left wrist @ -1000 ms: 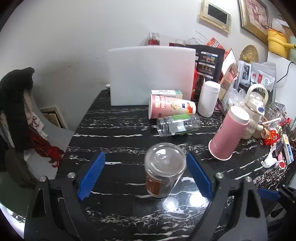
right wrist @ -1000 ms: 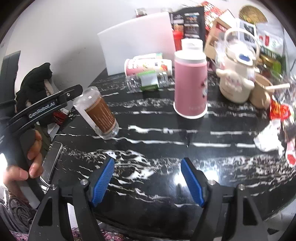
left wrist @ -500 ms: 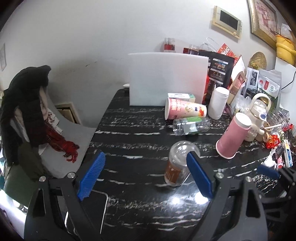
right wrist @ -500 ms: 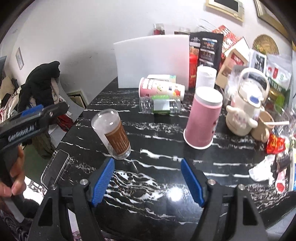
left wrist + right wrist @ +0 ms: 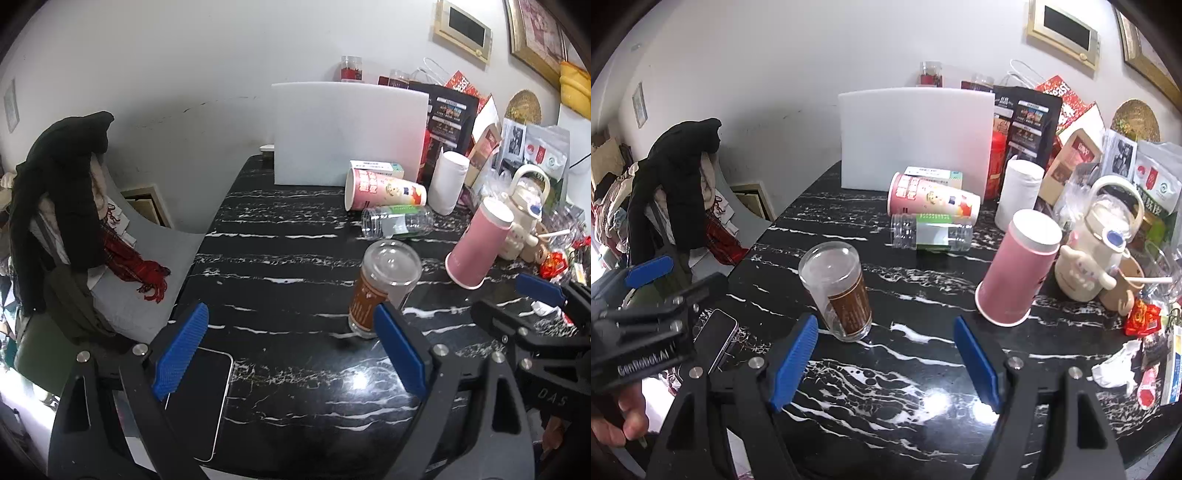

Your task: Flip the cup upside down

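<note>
A clear plastic cup with a brown label (image 5: 380, 288) stands upside down, base up, on the black marble table (image 5: 295, 266); it also shows in the right wrist view (image 5: 842, 291). My left gripper (image 5: 288, 347) is open and empty, pulled back from the cup, which sits just beyond its right finger. My right gripper (image 5: 882, 362) is open and empty, with the cup just past its left finger. The left gripper shows at the left edge of the right wrist view (image 5: 646, 321).
A pink paper cup (image 5: 1015, 273) stands upside down to the right. A printed cup (image 5: 931, 199) and a clear bottle (image 5: 931, 232) lie on their sides behind. A white board (image 5: 916, 140), a kettle (image 5: 1100, 243), a phone (image 5: 199, 398) and packets crowd the table's edges.
Both grippers have drawn back and up from the cup, which stays upside down on the table. The left gripper no longer straddles it.
</note>
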Demonstrator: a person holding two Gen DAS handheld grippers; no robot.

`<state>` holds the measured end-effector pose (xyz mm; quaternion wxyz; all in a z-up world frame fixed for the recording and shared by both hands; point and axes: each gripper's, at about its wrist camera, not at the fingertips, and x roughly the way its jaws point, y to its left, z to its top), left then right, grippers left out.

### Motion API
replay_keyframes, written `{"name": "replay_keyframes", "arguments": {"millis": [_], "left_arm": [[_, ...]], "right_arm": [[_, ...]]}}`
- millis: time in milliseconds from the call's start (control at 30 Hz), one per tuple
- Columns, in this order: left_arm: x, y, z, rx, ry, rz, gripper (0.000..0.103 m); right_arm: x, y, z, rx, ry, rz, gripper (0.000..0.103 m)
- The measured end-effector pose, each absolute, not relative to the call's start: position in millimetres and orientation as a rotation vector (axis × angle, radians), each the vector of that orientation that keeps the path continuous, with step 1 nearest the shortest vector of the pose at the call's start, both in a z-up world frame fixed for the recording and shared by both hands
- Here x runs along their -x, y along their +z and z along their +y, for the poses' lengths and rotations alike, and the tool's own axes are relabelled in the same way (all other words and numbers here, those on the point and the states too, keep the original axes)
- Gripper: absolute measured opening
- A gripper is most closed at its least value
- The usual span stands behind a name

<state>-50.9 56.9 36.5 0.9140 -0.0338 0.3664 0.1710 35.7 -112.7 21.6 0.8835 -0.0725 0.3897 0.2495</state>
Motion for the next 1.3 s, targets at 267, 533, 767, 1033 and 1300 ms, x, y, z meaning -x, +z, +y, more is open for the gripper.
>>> {"name": "replay_keyframes", "arguments": {"millis": [267, 533, 767, 1033, 1300], "left_arm": [[49, 19, 59, 0.092, 0.346, 0.798, 0.091], [46, 12, 61, 0.108, 0.335, 0.818, 0.091], [44, 13, 59, 0.090, 0.327, 0.827, 0.091], [41, 13, 59, 0.100, 0.315, 0.833, 0.091], [38, 10, 57, 0.098, 0.299, 0.847, 0.091]], "right_arm": [[-35, 12, -106, 0.152, 0.504, 0.827, 0.076], [-35, 7, -104, 0.149, 0.501, 0.846, 0.076], [-34, 6, -102, 0.151, 0.505, 0.849, 0.076], [-34, 7, -103, 0.146, 0.506, 0.852, 0.076], [-34, 4, -107, 0.138, 0.500, 0.860, 0.076]]}}
